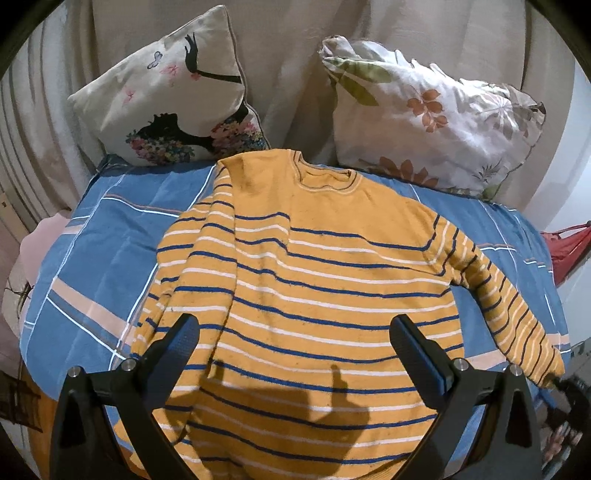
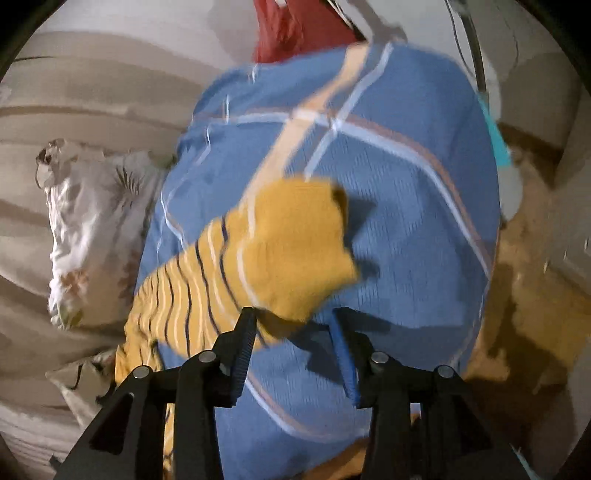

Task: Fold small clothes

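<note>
A yellow sweater (image 1: 314, 280) with blue and white stripes lies spread out on a blue blanket (image 1: 96, 258). Its neck hole points toward two pillows, one with a dark picture (image 1: 173, 96) and one with orange flowers (image 1: 432, 122). One sleeve is folded in over the sweater's side. The other sleeve (image 1: 517, 314) sticks out to the side and runs down toward the edge of the bed.

The left gripper (image 1: 295, 339) hangs over the bottom part of the sweater. Its two fingers are spread wide apart and hold nothing. Its shadow falls on the sweater.

The right wrist picture is blurry. It shows the plain yellow cuff (image 2: 295, 251) at the end of the stretched-out sleeve, lying on the blanket. The right gripper (image 2: 295, 354) is just in front of the cuff. Its fingers are apart, and the cuff's edge sits near one fingertip (image 2: 247, 325), but nothing is pinched. Something red (image 2: 295, 29) sits past the bed.
</note>
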Action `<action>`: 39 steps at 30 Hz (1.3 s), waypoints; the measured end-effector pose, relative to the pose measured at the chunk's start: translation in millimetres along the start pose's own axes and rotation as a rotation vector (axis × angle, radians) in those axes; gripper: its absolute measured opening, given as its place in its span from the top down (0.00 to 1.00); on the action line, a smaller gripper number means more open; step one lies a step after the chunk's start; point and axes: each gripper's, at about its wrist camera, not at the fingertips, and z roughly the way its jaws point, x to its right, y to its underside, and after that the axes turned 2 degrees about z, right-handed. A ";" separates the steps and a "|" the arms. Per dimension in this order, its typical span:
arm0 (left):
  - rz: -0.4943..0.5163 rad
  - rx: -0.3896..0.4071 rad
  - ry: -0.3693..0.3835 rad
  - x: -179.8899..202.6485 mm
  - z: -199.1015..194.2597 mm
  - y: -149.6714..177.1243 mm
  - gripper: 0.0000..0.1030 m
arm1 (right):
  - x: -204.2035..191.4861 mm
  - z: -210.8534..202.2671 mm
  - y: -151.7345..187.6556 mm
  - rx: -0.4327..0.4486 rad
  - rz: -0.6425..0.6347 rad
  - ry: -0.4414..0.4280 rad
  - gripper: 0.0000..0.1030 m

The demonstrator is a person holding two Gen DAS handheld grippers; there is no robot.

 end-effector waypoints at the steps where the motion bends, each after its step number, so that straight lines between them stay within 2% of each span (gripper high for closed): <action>1: -0.003 -0.002 -0.005 -1.5 0.0 0.7 0.00 | -4.3 2.8 -5.1 0.014 -0.008 0.016 0.51; 3: -0.016 -0.005 -0.015 -6.4 -0.2 1.5 0.00 | -10.3 8.3 -11.5 0.024 -0.025 0.044 0.51; 4: -0.027 -0.004 -0.023 -9.8 -0.9 1.8 0.00 | -12.9 10.0 -13.8 0.026 -0.036 0.048 0.55; 5: -0.038 -0.001 -0.032 -14.1 -2.3 2.1 0.00 | -16.0 10.7 -16.7 0.031 -0.048 0.041 0.80; 6: -0.044 0.001 -0.039 -17.3 -3.4 2.5 0.00 | -17.6 11.3 -19.3 0.023 -0.054 0.034 0.92; 11: -0.095 0.023 -0.105 -47.3 -12.6 2.3 0.00 | -3.1 -19.6 -42.2 0.111 -0.006 0.054 0.93; 12: -0.106 0.025 -0.119 -55.2 -14.5 2.3 0.00 | -1.1 -26.0 -47.1 0.128 0.009 0.063 0.96; 14: -0.134 0.033 -0.145 -73.3 -17.6 2.2 0.00 | -6.4 -38.2 -56.0 0.155 0.011 0.064 0.96; 16: -0.166 0.043 -0.166 -94.3 -19.1 1.7 0.00 | -24.9 -44.4 -57.1 0.175 -0.031 0.069 0.96; 20: -0.210 0.057 -0.178 -127.1 -16.2 -0.7 0.00 | -106.0 -41.7 -38.0 0.192 -0.252 0.065 0.96; 22: -0.230 0.052 -0.168 -144.3 -12.4 -1.4 0.00 | -157.4 -31.5 -17.1 0.172 -0.374 0.026 0.96; 25: -0.256 0.054 -0.153 -172.0 -10.0 -2.3 0.00 | -238.9 -2.8 31.6 0.081 -0.550 -0.072 0.96; 29: -0.289 0.054 -0.149 -207.1 -8.9 -3.3 0.00 | -335.0 50.1 124.3 -0.078 -0.784 -0.180 0.96; 32: -0.318 0.058 -0.159 -238.3 -9.6 -3.0 0.00 | -381.6 94.0 191.0 -0.178 -0.906 -0.212 0.96; 35: -0.352 0.048 -0.177 -269.3 -8.5 0.2 0.00 | -413.5 139.9 245.2 -0.247 -0.993 -0.195 0.96; 39: -0.390 0.023 -0.201 -305.3 -3.5 9.6 0.00 | -433.9 196.7 295.9 -0.320 -1.056 -0.153 0.96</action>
